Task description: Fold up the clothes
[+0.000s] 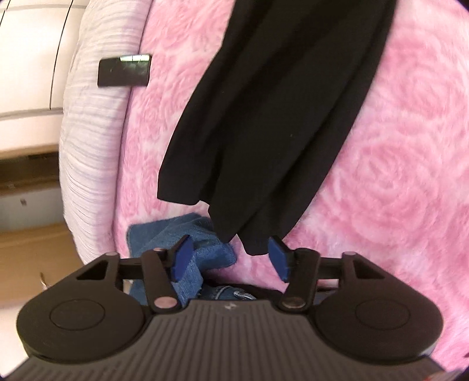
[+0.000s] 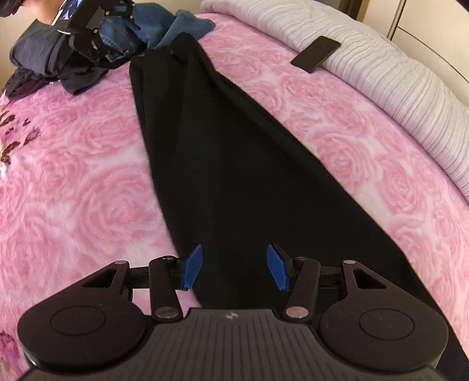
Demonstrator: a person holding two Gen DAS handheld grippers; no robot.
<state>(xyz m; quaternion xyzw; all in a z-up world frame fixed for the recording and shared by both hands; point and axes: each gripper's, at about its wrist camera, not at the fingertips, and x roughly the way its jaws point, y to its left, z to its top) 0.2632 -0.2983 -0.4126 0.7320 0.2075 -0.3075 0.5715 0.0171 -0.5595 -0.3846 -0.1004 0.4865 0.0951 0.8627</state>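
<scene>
A long black garment (image 2: 234, 164) lies stretched out on the pink rose blanket (image 2: 82, 181). My right gripper (image 2: 234, 265) is open and hovers over its wide near end, nothing between the pads. In the left wrist view the same garment (image 1: 278, 111) runs away from me; its narrow end lies by my open, empty left gripper (image 1: 231, 258). A blue denim piece (image 1: 176, 231) lies under the left gripper's left finger. The left gripper also shows in the right wrist view (image 2: 91, 26) at the far end.
A pile of dark and denim clothes (image 2: 58, 58) sits at the far left corner of the bed. A black phone (image 2: 316, 54) lies at the edge of a white ribbed cover (image 2: 410, 88). The bed's edge and wooden floor (image 1: 29, 243) show at left.
</scene>
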